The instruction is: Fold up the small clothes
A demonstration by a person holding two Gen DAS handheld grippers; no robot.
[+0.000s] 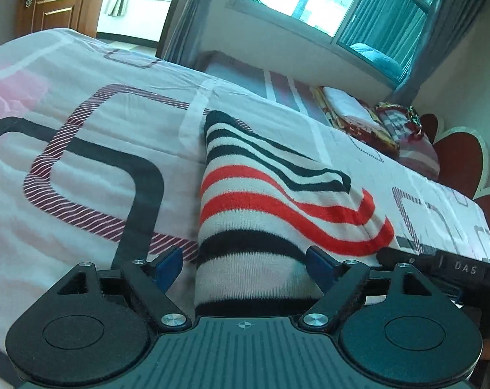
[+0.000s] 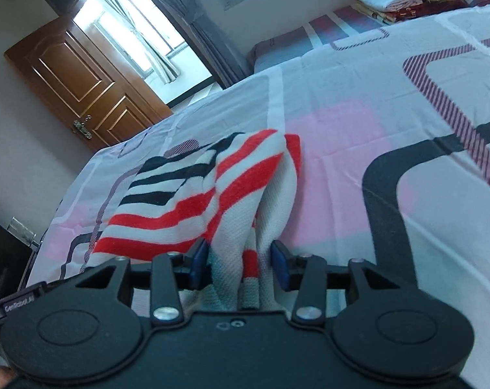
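Two claws sit low over a bed, and both have the same little striped top between their blue pads. The left claw [image 1: 245, 264] is spread wide apart; the cloth lies between its pads but they do not squeeze it. The right claw [image 2: 240, 264] is partly apart too. A bunched bit of cloth hangs between its pads, and I can see small gaps on each side, so it looks let go, not pinched.

I think a fold has just been laid down and the claws are letting go. Next, they would need to back away without dragging the cloth, then pick new edges for another fold.

The striped top [image 1: 261, 191] is knitted, white with red and dark blue stripes. It lies on the bed sheet [image 1: 82, 162], flat on one side and bumpy and bunched on the other.

Farther off, folded blankets [image 1: 352, 110] are stacked at the end of the bed.
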